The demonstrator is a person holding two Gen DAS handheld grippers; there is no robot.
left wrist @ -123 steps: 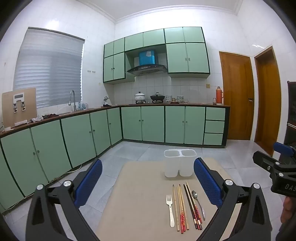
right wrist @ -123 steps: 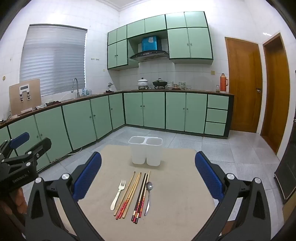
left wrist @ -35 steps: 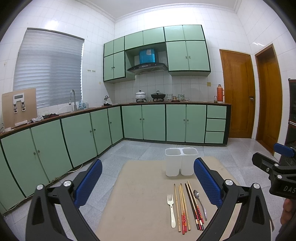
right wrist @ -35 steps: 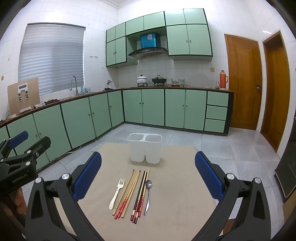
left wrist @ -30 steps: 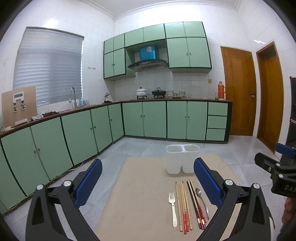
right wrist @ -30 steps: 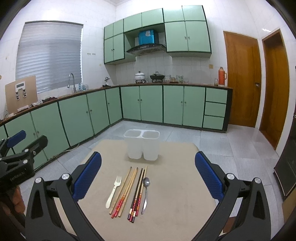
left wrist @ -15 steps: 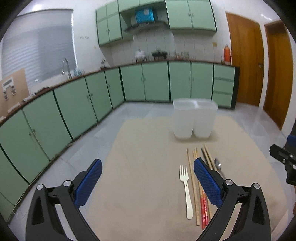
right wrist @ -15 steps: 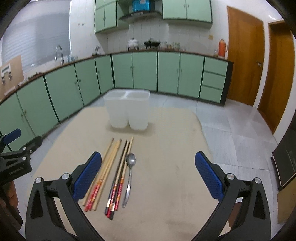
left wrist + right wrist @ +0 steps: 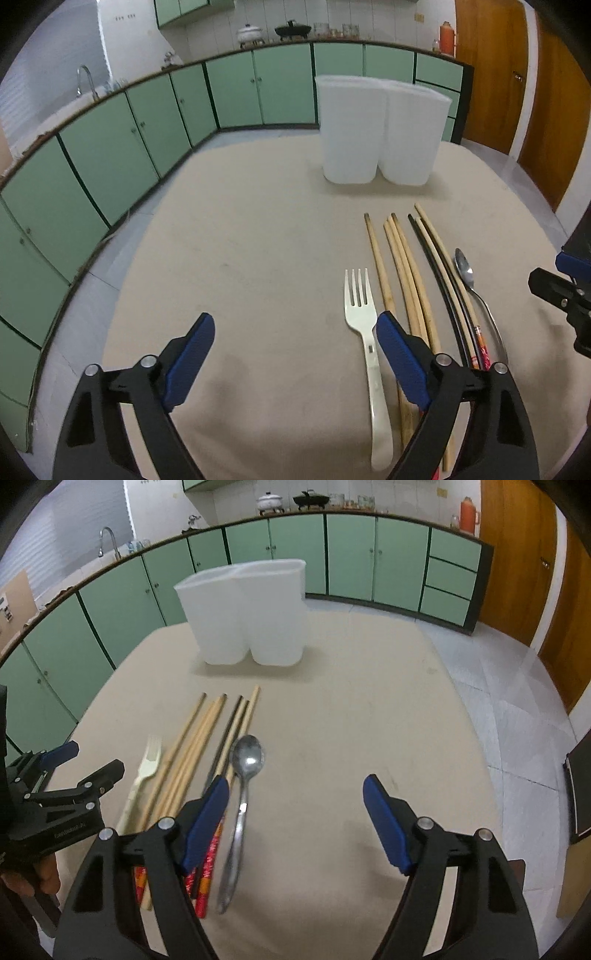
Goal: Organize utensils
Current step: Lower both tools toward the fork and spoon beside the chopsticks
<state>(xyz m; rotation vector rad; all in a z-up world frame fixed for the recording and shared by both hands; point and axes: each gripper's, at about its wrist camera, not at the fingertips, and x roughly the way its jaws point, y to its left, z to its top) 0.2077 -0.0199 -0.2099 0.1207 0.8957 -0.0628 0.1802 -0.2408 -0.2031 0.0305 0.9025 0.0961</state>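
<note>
A cream plastic fork, several wooden and dark chopsticks and a metal spoon lie side by side on the beige table. Behind them stands a white two-compartment holder. My left gripper hovers low over the table, its jaws closing; the fork's handle runs just inside its right finger, untouched. My right gripper is also closing, with the spoon lying just inside its left finger and no pad on it. The chopsticks, fork and holder show there too.
Green kitchen cabinets run behind the table, and wooden doors stand at the right. The table's left edge drops to tiled floor. Each gripper shows at the side of the other's view: right gripper, left gripper.
Both grippers have come down toward the table and tipped downward, so the utensils now fill the views. The blue fingers of both stand closer together than before, the right pair more so.
</note>
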